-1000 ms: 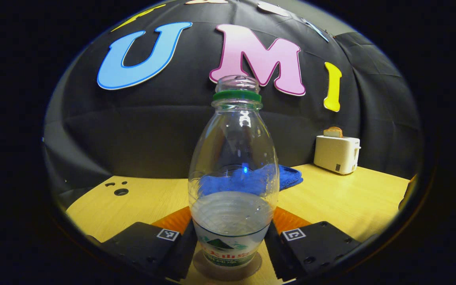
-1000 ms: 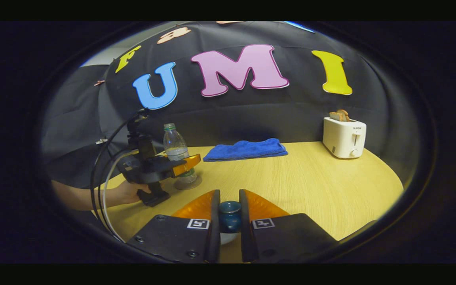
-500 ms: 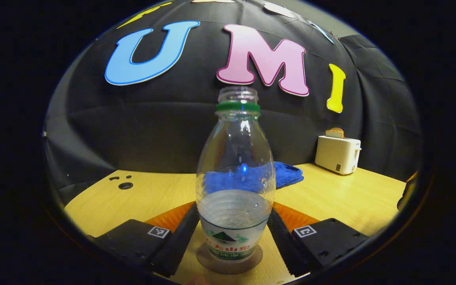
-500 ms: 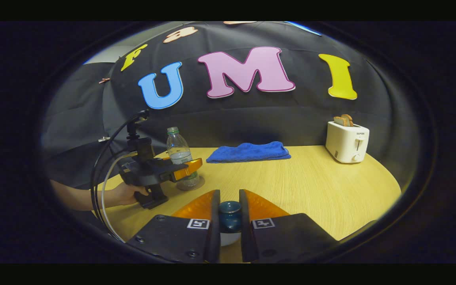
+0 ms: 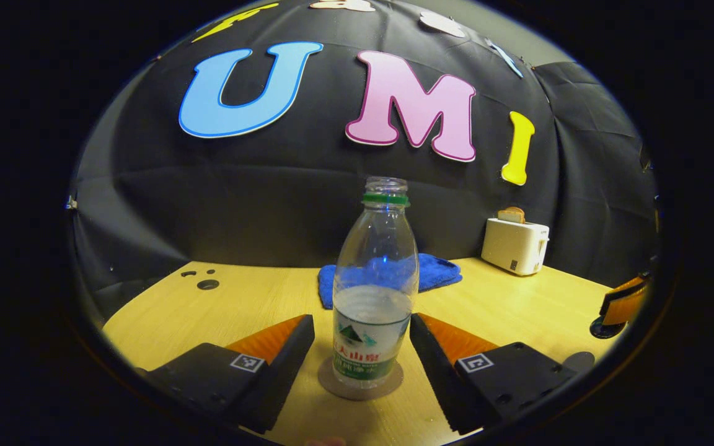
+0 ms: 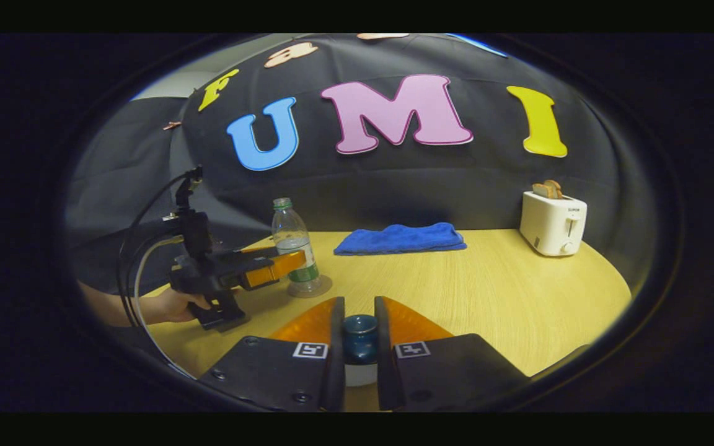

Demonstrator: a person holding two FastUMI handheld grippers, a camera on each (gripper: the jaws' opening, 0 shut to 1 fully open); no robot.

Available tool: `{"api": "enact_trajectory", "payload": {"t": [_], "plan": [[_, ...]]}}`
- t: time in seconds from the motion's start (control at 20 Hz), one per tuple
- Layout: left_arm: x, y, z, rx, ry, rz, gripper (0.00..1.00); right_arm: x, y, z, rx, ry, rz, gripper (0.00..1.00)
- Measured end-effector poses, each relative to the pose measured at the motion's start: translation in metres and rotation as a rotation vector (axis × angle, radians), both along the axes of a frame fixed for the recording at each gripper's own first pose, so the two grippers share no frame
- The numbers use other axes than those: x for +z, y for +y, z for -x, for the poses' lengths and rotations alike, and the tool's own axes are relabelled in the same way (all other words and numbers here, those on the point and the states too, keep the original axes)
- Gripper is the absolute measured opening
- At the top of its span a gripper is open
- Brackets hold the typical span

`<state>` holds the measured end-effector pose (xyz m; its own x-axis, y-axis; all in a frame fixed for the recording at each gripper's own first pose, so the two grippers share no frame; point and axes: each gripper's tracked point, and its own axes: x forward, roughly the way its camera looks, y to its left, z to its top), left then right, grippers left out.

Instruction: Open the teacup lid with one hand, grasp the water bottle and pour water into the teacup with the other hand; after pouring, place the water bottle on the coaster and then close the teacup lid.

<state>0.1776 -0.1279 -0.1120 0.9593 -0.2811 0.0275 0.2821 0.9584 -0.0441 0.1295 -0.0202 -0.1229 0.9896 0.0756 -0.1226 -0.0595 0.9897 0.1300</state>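
Left gripper view: low over the bench (image 5: 239, 297), facing the booth wall, close behind the water bottle (image 5: 372, 291) standing between its own fingers (image 5: 282, 347). Right gripper view: also low, facing the same wall from farther back, right of the water bottle (image 6: 294, 248). Shared by both: water bottle, blue towel (image 6: 401, 238) behind it, toaster (image 6: 552, 220) far right of it.

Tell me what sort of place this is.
Most likely a staged recording booth made up as a kitchen corner, not a real home. A black cloth wall backs a wooden table laid with household props: a toaster, a folded blue towel, and a water bottle on a coaster.
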Motion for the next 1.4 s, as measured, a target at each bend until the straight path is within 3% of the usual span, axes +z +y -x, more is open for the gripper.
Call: {"api": "enact_trajectory", "payload": {"t": [0.3, 0.4, 0.45, 0.55, 0.65, 0.7, 0.75, 0.85, 0.9, 1.05, 1.1, 1.25, 1.3, 1.4], "plan": [[0.013, 0.035, 0.055, 0.093, -0.068, -0.069, 0.97, -0.021, 0.007, -0.006, 0.009, 0.002, -0.007, 0.24], [0.023, 0.045, 0.072, 0.108, -0.086, -0.062, 0.97, -0.028, 0.012, -0.004, 0.013, -0.006, -0.007, 0.24], [0.025, 0.048, 0.082, 0.108, -0.085, -0.05, 0.97, -0.031, 0.012, -0.001, 0.013, -0.014, -0.007, 0.19], [0.027, 0.049, 0.093, 0.102, -0.082, -0.031, 0.97, -0.036, 0.013, 0.001, 0.007, -0.031, 0.004, 0.24], [0.029, 0.05, 0.096, 0.102, -0.082, -0.027, 0.97, -0.043, 0.016, 0.007, 0.017, -0.043, 0.016, 0.25], [0.03, 0.05, 0.094, 0.101, -0.083, -0.029, 0.97, -0.043, 0.017, 0.01, 0.021, -0.058, 0.016, 0.3], [0.03, 0.05, 0.095, 0.103, -0.082, -0.031, 0.92, -0.043, 0.017, 0.011, 0.016, -0.072, 0.02, 0.3], [0.029, 0.047, 0.095, 0.104, -0.077, -0.029, 0.97, -0.046, 0.018, 0.009, 0.019, -0.08, 0.025, 0.21], [0.029, 0.045, 0.096, 0.102, -0.076, -0.023, 0.97, -0.049, 0.019, 0.008, 0.025, -0.076, 0.023, 0.26], [0.025, 0.038, 0.1, 0.098, -0.067, -0.022, 0.97, -0.051, 0.02, 0.005, 0.033, -0.075, 0.02, 0.28], [0.022, 0.035, 0.101, 0.098, -0.061, -0.026, 0.97, -0.05, 0.019, 0.004, 0.034, -0.082, 0.019, 0.23], [0.019, 0.029, 0.106, 0.09, -0.045, -0.022, 0.97, -0.051, 0.02, 0.005, 0.048, -0.082, 0.011, 0.26], [0.018, 0.028, 0.106, 0.09, -0.04, -0.023, 0.97, -0.05, 0.021, 0.005, 0.053, -0.082, 0.008, 0.39], [0.018, 0.027, 0.11, 0.096, -0.034, -0.025, 0.97, -0.047, 0.017, 0.008, 0.045, -0.092, 0.014, 0.39]]}}
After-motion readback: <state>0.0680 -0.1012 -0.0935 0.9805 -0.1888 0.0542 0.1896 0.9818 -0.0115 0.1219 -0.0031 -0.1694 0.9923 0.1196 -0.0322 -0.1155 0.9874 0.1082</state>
